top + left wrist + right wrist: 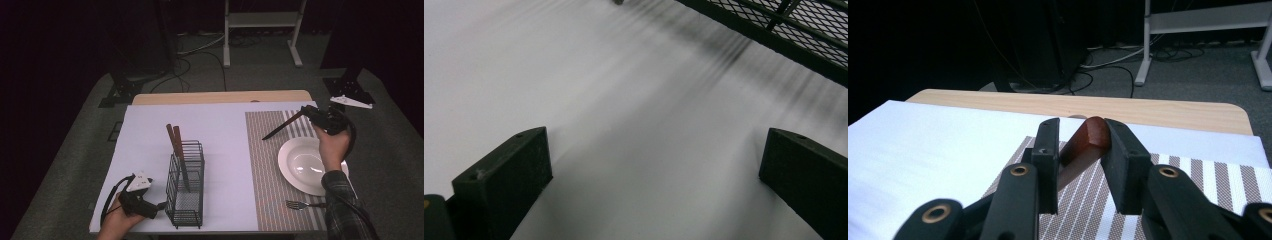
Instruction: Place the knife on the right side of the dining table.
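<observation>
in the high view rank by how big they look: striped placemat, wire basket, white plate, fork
Largest to smallest as they appear:
1. striped placemat
2. wire basket and white plate: too close to rank; the basket stands tall and the person's arm covers part of the plate
3. fork

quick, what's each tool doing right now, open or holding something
Left tool: open, empty, low over the white table cover.
Right tool: shut on the wooden-handled knife, held above the striped placemat.
</observation>
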